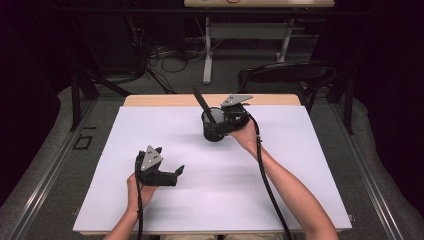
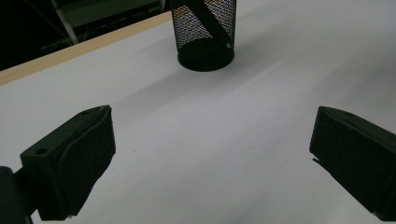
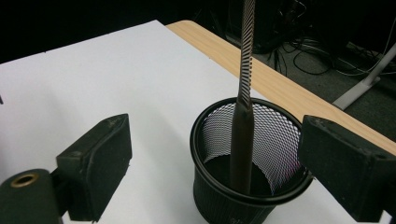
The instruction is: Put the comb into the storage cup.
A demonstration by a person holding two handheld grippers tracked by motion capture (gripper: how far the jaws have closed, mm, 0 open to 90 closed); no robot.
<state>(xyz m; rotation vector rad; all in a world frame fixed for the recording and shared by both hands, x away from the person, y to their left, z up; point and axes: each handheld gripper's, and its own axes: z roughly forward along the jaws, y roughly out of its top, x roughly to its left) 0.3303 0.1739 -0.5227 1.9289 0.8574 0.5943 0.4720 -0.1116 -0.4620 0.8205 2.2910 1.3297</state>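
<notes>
A black mesh cup (image 1: 212, 131) stands upright on the white sheet (image 1: 225, 200) toward the back middle of the table. A long black toothed tool (image 1: 202, 102) leans in it, sticking out up and to the left. My right gripper (image 1: 218, 123) is just behind and right of the cup. In the right gripper view its jaws stand wide apart, open, on either side of the cup (image 3: 247, 186) and the tool (image 3: 245, 70), touching neither. My left gripper (image 1: 171, 159) rests at the front left, open and holding nothing. The cup (image 2: 205, 42) lies well ahead of it.
The table's wooden back edge (image 1: 150, 100) shows beyond the sheet. A dark chair (image 1: 285, 72) stands behind the table at the right, with a desk frame (image 1: 210, 50) and floor cables farther back. Bare sheet lies between the two grippers.
</notes>
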